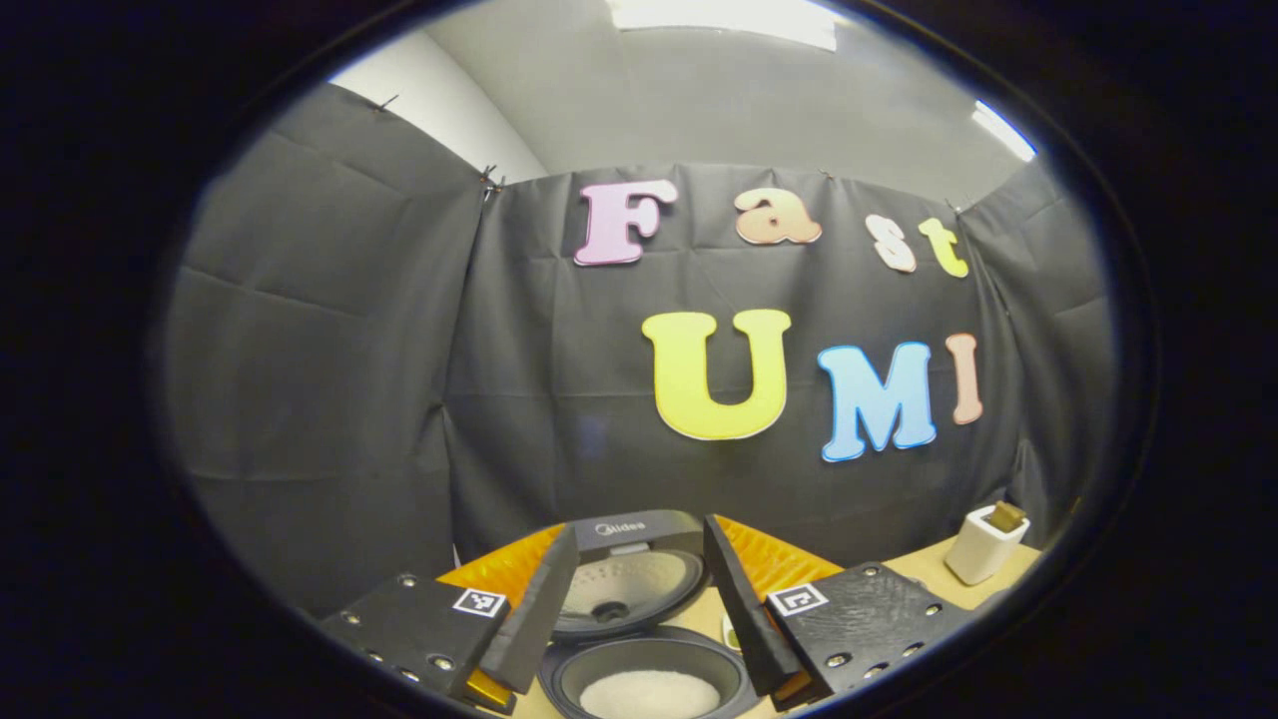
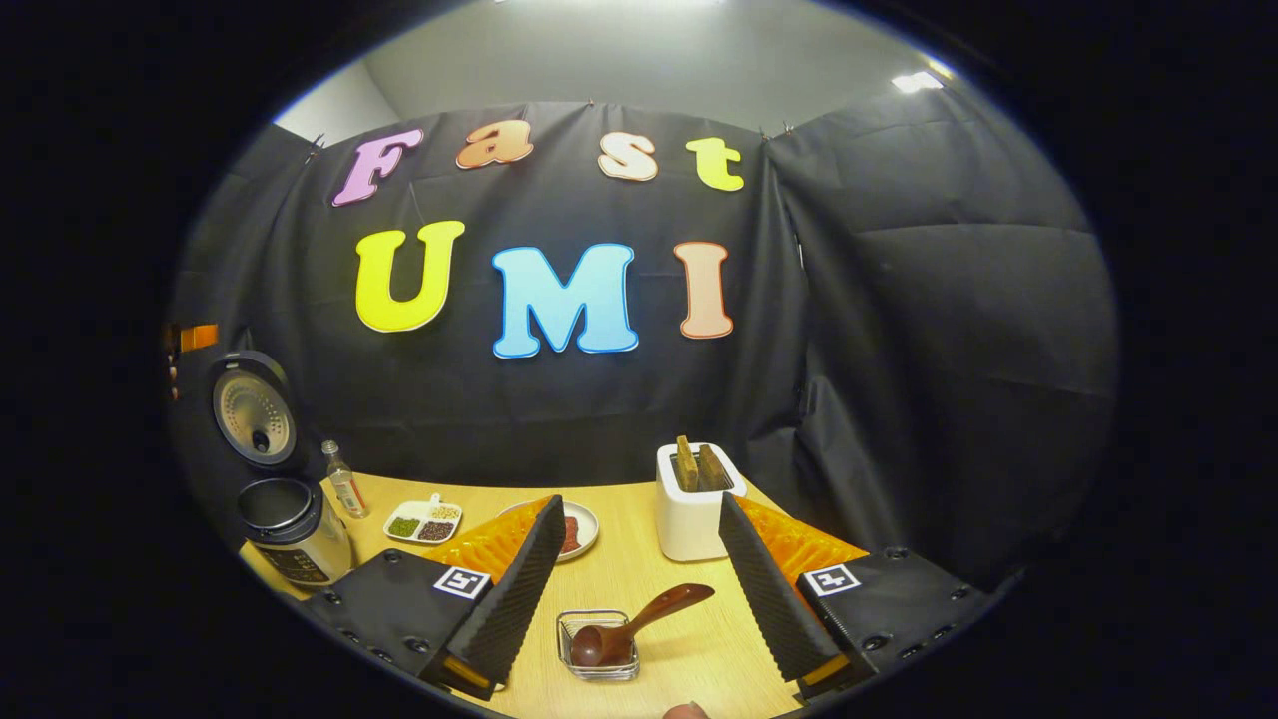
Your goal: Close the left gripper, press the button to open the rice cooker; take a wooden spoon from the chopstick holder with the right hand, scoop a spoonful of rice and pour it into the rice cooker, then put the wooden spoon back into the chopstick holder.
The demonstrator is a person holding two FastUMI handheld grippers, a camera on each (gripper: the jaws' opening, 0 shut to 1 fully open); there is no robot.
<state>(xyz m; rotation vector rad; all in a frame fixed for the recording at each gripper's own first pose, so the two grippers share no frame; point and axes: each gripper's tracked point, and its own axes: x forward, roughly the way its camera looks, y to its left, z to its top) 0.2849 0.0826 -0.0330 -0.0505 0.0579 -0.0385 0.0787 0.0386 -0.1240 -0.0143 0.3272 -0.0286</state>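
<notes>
The rice cooker (image 1: 649,669) stands open right under my left gripper (image 1: 639,532), its lid (image 1: 629,579) raised and white rice (image 1: 649,694) in the pot. The left gripper is open and holds nothing. In the right gripper view the wooden spoon (image 2: 639,624) lies on the table, its bowl resting in a small clear dish (image 2: 599,647) and its handle pointing up to the right. My right gripper (image 2: 640,505) is open, with the spoon lying free below the gap between its fingers. The white chopstick holder (image 2: 692,509), with wooden utensils in it, stands just beyond.
The open rice cooker (image 2: 290,534) sits at the far left of the wooden table (image 2: 639,559) in the right gripper view. Beside it are a small bottle (image 2: 344,481), a divided dish of beans (image 2: 424,521) and a round plate (image 2: 584,529). The chopstick holder (image 1: 983,544) appears at the right.
</notes>
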